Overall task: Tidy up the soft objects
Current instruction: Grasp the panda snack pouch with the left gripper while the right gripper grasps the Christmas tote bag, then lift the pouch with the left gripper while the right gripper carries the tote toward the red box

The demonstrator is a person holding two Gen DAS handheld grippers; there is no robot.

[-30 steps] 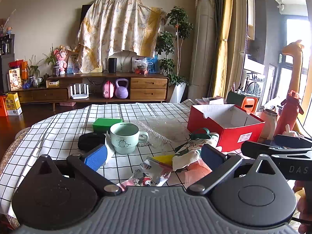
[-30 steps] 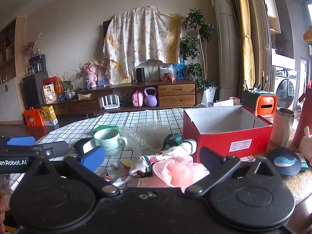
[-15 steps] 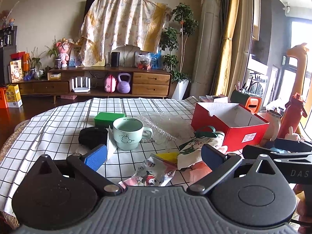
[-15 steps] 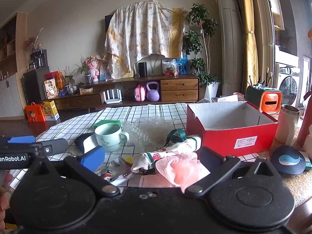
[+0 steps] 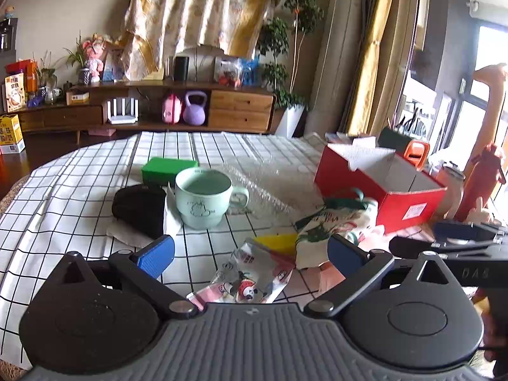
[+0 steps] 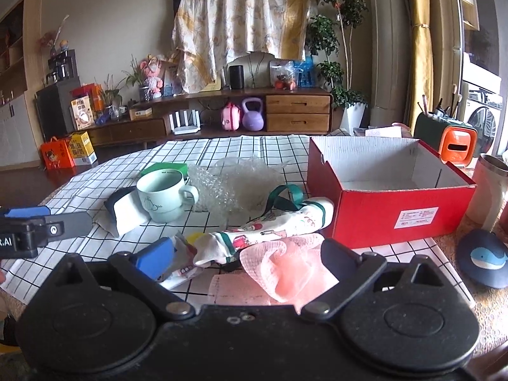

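A pink cloth lies bunched on the checked tablecloth just ahead of my right gripper, which stands open above it. Behind the cloth lies a white printed fabric pouch with a green strap; the left wrist view shows the pouch too. A cartoon-printed packet and a yellow piece lie between the fingers of my open left gripper. An open red box with a white inside stands to the right. A black soft item rests left of the mug.
A mint mug, a green box and crumpled bubble wrap sit mid-table. A steel tumbler, an orange-and-green holder and a navy whale pad stand right of the red box. A sideboard lines the far wall.
Both grippers have moved forward and lower toward the table, so the cloth, pouch and packet appear nearer. Both stay open; nothing on the table has shifted.
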